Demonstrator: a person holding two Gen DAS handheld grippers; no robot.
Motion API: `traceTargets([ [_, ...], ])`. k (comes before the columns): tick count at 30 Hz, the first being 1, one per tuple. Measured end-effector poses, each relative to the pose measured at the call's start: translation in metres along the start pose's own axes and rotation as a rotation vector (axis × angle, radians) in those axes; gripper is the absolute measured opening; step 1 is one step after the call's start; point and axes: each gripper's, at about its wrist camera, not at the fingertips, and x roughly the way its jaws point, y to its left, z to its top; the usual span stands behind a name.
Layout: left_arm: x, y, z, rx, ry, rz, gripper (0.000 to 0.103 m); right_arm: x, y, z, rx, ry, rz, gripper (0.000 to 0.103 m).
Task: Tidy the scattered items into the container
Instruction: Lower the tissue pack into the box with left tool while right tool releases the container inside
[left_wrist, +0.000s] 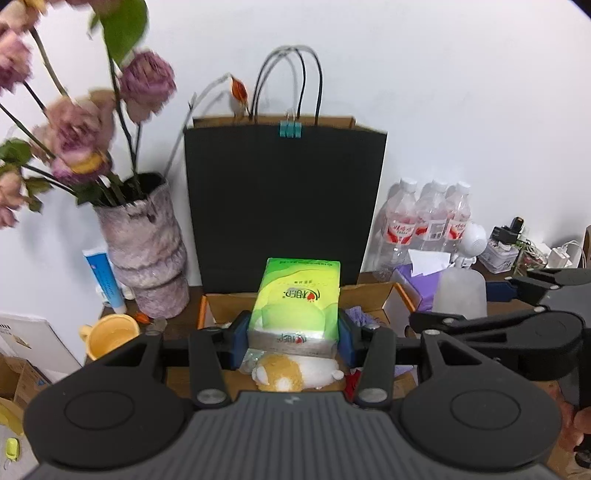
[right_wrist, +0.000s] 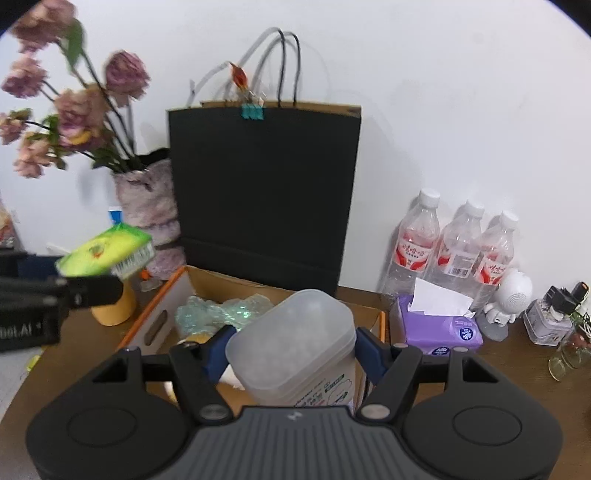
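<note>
While both hands carry a load at once, a green tissue pack (left_wrist: 295, 299) sits clamped between the jaws of the left gripper (left_wrist: 293, 341), held by its two long sides and raised over the open cardboard box (left_wrist: 221, 306) that serves as the container. Directly beneath it lies a small plush toy (left_wrist: 295, 371), orange and white, already inside the box, so the pack appears to be held high to clear what is below. From the right wrist view the same pack hangs tilted in the air to the left, above a yellow cup (right_wrist: 112, 308).

Next to it, the right gripper (right_wrist: 291, 350) has its jaws closed on a frosted plastic tub (right_wrist: 295, 343), gripped across its width and poised over the box's near right corner; crumpled bubble wrap (right_wrist: 225, 310) rests at the box's far end. The likely reason for the side grips is a straight drop into the box.

Behind the box stands a black paper bag (left_wrist: 284, 199), shut at the top with a teal clip (left_wrist: 290, 129). A vase of faded pink flowers (left_wrist: 144, 240) stands to its left, water bottles (right_wrist: 454, 251) and a purple tissue pack (right_wrist: 439, 325) to its right, all on the brown surface (right_wrist: 517, 354), apparently not part of the job.
</note>
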Motion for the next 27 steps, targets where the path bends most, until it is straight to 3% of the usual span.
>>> traceTargets([
  [8,0.080,0.011,-0.022,-0.048,0.102,-0.012,0.047,0.087,-0.007,-0.016,0.042,0.105,-0.002,0.069],
  [16,0.144,0.042,-0.053,-0.082,0.192,0.043,0.047,0.152,-0.015,-0.037,0.057,0.189,-0.052,0.069],
  [27,0.166,0.045,-0.072,-0.022,0.129,0.097,0.051,0.189,-0.019,-0.039,0.071,0.221,-0.071,0.069],
])
